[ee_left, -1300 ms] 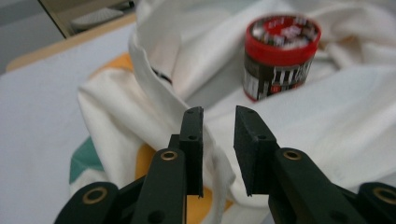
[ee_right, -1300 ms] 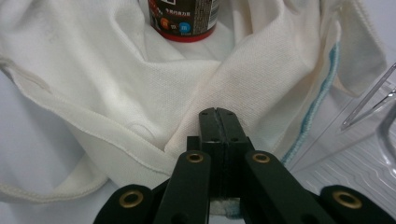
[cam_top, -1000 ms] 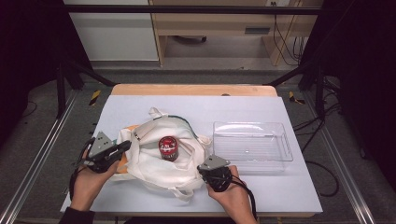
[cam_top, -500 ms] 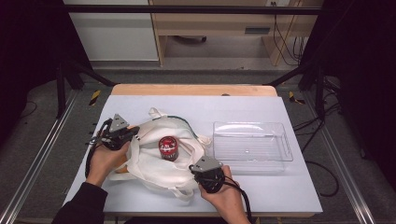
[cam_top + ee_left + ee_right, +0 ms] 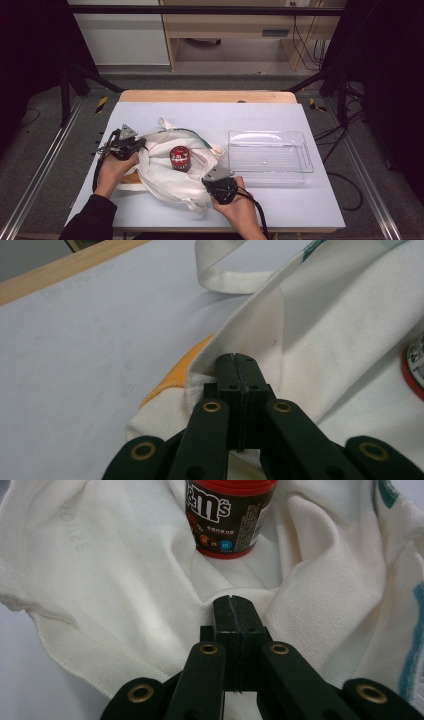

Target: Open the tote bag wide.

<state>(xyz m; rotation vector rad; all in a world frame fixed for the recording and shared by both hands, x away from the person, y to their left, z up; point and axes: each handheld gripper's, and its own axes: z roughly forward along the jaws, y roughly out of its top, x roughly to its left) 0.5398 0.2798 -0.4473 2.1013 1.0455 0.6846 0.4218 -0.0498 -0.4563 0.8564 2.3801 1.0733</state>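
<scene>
Claws: left claw [image 5: 141,144] and right claw [image 5: 209,178] both pinch the white cloth bag's [image 5: 165,175] rim, jaws pressed together on fabric.
Progress: bag mouth held apart at 9 and 5 o'clock; M&M's tub [image 5: 179,158] stands at centre, not yet lifted out.
Surroundings: clear plastic tray [image 5: 270,152] waits at 3 o'clock on the counter [image 5: 260,117].
Obstacles: loose folds and straps crowd the tub.

Since the first earlier picture, the left gripper [image 5: 131,145] has travelled from the near-left part of the table up and inward to the white cloth bag's [image 5: 165,175] left rim, and the person's dark sleeve [image 5: 87,220] has come into the high view. The bag's left side has bunched up higher around the red M&M's can [image 5: 180,158].
</scene>
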